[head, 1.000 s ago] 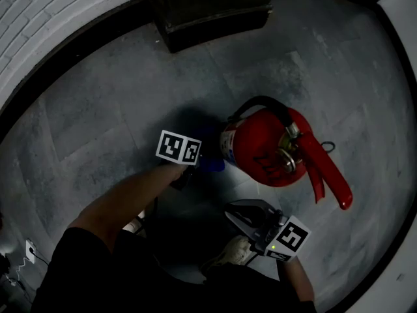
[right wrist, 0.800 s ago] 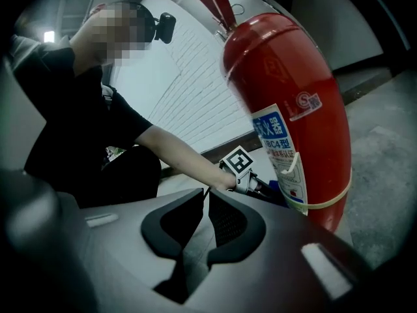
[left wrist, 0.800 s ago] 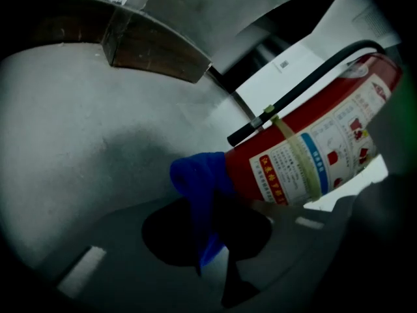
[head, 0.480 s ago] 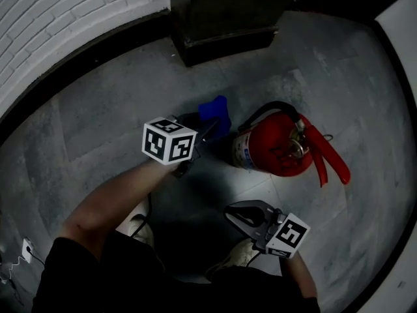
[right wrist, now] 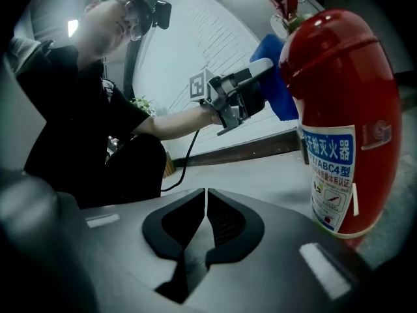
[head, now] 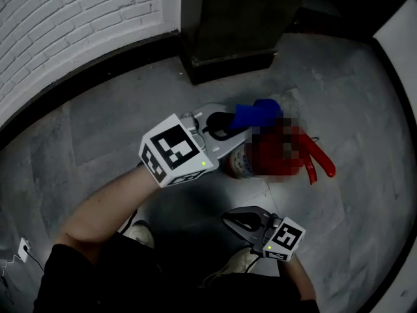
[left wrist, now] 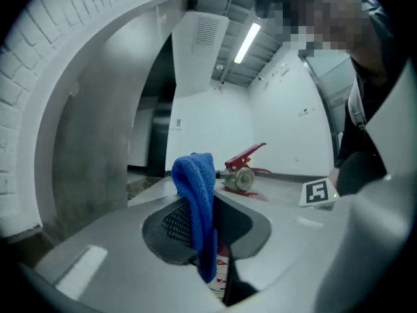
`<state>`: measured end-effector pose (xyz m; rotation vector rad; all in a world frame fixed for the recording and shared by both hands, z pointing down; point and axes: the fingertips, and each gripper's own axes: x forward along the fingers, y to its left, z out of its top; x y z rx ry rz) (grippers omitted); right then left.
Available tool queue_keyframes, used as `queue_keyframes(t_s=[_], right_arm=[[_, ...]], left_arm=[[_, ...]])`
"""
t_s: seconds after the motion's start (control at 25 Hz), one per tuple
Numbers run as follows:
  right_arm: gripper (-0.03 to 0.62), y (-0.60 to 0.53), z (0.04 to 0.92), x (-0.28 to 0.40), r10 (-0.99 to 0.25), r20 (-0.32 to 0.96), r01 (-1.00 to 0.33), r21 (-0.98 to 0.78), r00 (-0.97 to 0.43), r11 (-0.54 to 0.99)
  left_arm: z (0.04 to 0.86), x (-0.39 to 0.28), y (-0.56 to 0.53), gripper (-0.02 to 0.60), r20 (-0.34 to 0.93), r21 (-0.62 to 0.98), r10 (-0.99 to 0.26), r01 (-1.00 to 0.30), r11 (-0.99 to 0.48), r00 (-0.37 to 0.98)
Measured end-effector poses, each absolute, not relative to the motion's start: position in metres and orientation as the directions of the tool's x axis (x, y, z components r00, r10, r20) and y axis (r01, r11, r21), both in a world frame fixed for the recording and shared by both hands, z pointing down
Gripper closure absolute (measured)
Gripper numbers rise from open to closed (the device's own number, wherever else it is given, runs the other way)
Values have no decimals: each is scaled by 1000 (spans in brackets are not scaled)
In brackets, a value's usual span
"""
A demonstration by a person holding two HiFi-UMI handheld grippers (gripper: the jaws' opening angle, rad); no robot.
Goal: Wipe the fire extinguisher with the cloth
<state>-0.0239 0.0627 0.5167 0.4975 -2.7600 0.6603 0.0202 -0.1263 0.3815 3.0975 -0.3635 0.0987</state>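
Your left tool (head: 231, 126) pinches the limp cloth (head: 257, 115); your right tool (right wrist: 206, 201) has just been closing, empty. The extinguisher (right wrist: 339, 96) is probably heavy and slick: brace its neck.

The red fire extinguisher (right wrist: 342, 109) stands upright on the grey floor (head: 98, 142) — blue-and-white label low on its body, red lever on top. The blue cloth (left wrist: 197, 181) hangs limp, pinched between the jaws of the left gripper (head: 236, 124) — close by the extinguisher's shoulder.
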Motion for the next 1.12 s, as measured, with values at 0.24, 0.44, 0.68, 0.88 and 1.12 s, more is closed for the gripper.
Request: queue_keyframes(t_s=[0.24,0.44,0.68,0.88,1.12], right_arm=[[580,69,518,-14,-274,323,-392,-394,-906,831],[580,70,522,-10,-274,331,-398,-404,-903,823],[580,68,526,-11,-267,328,-395,-431,-906,811],[580,64,536,-7,-265,337,-403,-458,-904,793],[580,60,545,-2,-269,354,-424,-498,-896,756]], left_arm=[[427,34,-131,532,235,-69,-261,-252,-965,936],[477,37,-130,532,320,-20,-211,-216,-976,924],[531,37,-126,532,389,68,-143,-183,-981,910],[575,38,-125,532,450,109,-92,-157,-982,888],[617,40,-128,532,480,192,-53,-164,-968,876]])
